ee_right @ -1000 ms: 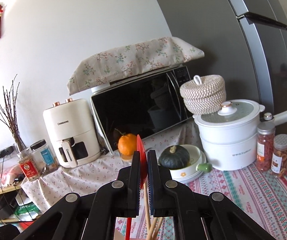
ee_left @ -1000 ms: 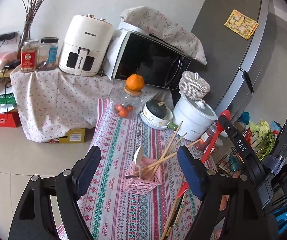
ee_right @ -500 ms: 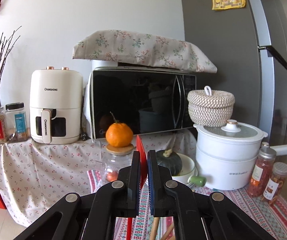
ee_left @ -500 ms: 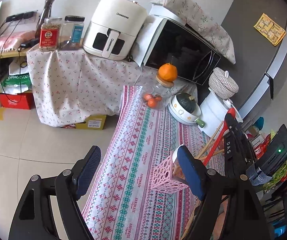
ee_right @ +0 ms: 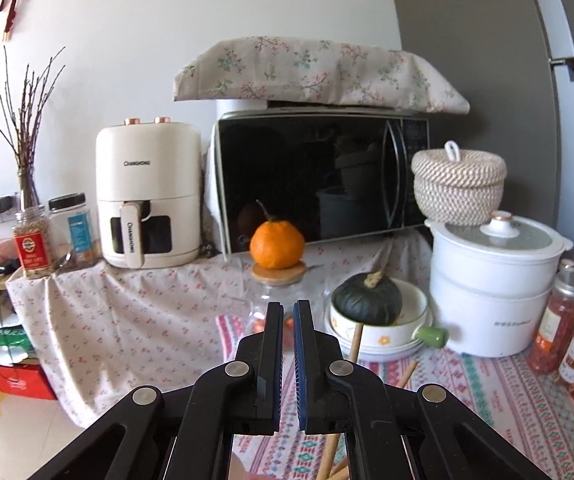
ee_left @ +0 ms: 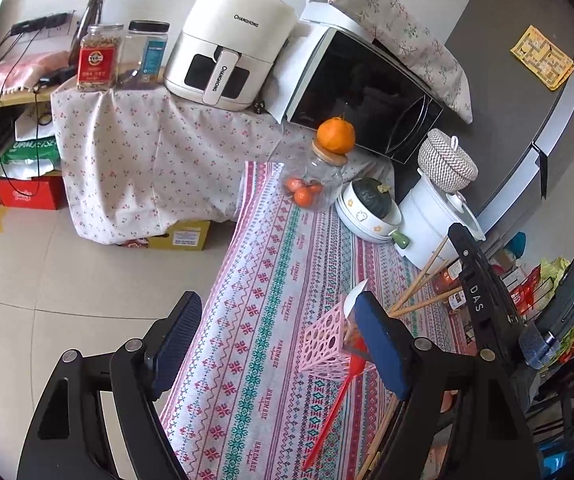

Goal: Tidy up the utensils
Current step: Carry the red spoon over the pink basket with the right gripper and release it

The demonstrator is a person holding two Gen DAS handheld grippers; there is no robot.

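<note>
A pink holder [ee_left: 323, 340] stands on the near part of the striped cloth [ee_left: 263, 280]. It holds wooden chopsticks [ee_left: 423, 280] that fan out to the right and a white spoon [ee_left: 354, 300] standing up at its rim. That is how the sorting should look, with the long pieces upright in one bin.

A red utensil [ee_left: 335, 404] is not in it. It slants across the cloth, its far end at the holder's near corner and its thin handle running toward me. Whether it leans on the holder or lies flat I cannot tell.

My left gripper [ee_left: 277, 308] hangs above the cloth with its jaws spread wide and nothing in them. Its right finger [ee_left: 383, 344] crosses in front of the holder. I judge it is parked open to steady the light holder or to take the red piece.

My right gripper [ee_right: 288, 320] is just right of the holder and level with the chopstick tips. Its jaws are drawn almost together, with only a sliver of daylight between them and nothing visible in that gap.

Farther along the cloth, a fruit jar [ee_left: 319, 184], a bowl [ee_left: 351, 212] with a squash and a white pot [ee_left: 427, 220] are well apart from the holder, so the near cloth stays free as working room.
</note>
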